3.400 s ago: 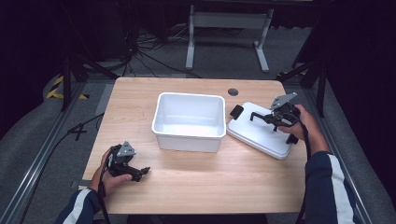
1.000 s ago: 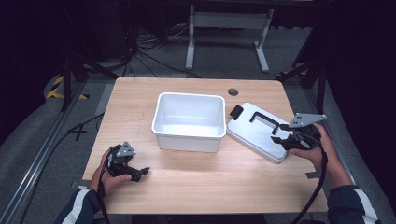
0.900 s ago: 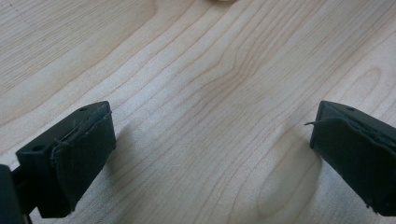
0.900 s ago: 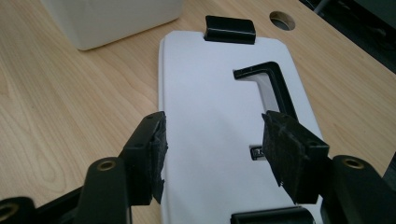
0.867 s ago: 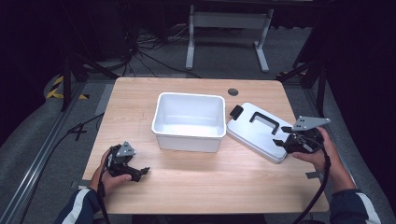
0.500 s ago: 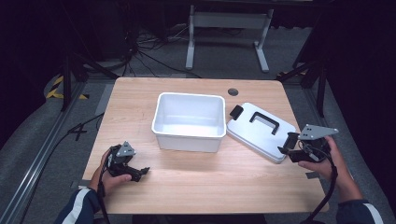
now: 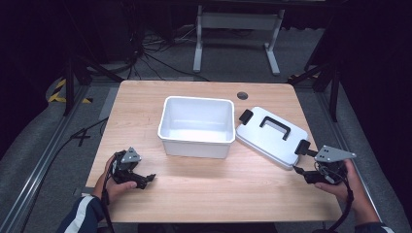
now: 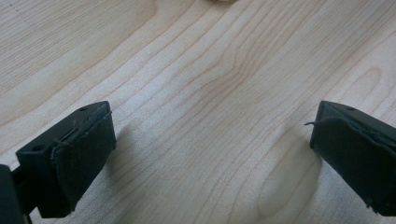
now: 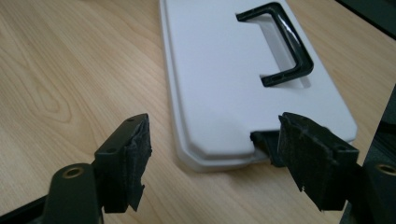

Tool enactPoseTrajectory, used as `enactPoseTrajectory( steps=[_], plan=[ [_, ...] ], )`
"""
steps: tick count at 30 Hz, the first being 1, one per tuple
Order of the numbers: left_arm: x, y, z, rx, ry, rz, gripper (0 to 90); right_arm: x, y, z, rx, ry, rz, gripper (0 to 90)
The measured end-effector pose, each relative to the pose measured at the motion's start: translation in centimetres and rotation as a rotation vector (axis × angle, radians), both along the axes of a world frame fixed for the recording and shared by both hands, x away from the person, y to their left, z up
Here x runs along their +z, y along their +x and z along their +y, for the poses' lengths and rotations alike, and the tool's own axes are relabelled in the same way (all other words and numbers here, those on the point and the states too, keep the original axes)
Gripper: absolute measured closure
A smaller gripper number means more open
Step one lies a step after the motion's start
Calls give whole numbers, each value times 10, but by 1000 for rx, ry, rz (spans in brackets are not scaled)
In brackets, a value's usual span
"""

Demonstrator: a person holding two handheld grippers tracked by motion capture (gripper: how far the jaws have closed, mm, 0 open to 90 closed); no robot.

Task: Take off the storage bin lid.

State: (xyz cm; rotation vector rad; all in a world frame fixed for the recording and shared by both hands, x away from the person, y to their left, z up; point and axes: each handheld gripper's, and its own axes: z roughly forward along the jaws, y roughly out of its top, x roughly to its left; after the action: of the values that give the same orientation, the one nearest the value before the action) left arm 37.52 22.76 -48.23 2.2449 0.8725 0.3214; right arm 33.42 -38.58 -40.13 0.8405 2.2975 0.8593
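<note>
Though empty, both grippers' jaws apart, right gripper (image 7: pixel 302 174) just beside lid (image 7: pixel 269 136).

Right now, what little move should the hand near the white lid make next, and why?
Probably ease the right gripper forward and close on the near end of the lid. Its jaws stand open just short of that edge, the lid lies flat beside the open white bin, and the left gripper rests away.

Tub (image 7: pixel 196 125) at the table's (image 7: pixel 145 102) middle, lid (image 7: pixel 272 136) just right of it near the right edge, left gripper (image 7: pixel 145 178) by the near-left corner, right gripper (image 7: pixel 302 174) by the near-right corner.
</note>
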Motion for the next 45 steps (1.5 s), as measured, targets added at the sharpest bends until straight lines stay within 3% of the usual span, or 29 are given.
enactPoseTrajectory(
  steps=[13,19,21,23,28,31,45],
  plan=[
    [0,0,0,0,-1,1,6,-44,-13,-10,-59,48,63,245],
    [0,0,0,1,-3,3,6,-56,-17,-14,-80,88,85,244],
    [0,0,0,1,-3,3,6,-62,-18,-16,-90,123,105,238],
    [0,0,0,0,-3,3,6,-65,-19,-18,-94,147,97,239],
    [-1,1,0,-4,-7,1,4,-66,-20,-20,-110,164,108,236],
    [-1,1,0,-5,-6,1,4,-66,-18,-21,-124,188,140,218],
    [0,1,0,-7,-4,1,4,-67,-18,-20,-158,191,143,176]
  ],
)
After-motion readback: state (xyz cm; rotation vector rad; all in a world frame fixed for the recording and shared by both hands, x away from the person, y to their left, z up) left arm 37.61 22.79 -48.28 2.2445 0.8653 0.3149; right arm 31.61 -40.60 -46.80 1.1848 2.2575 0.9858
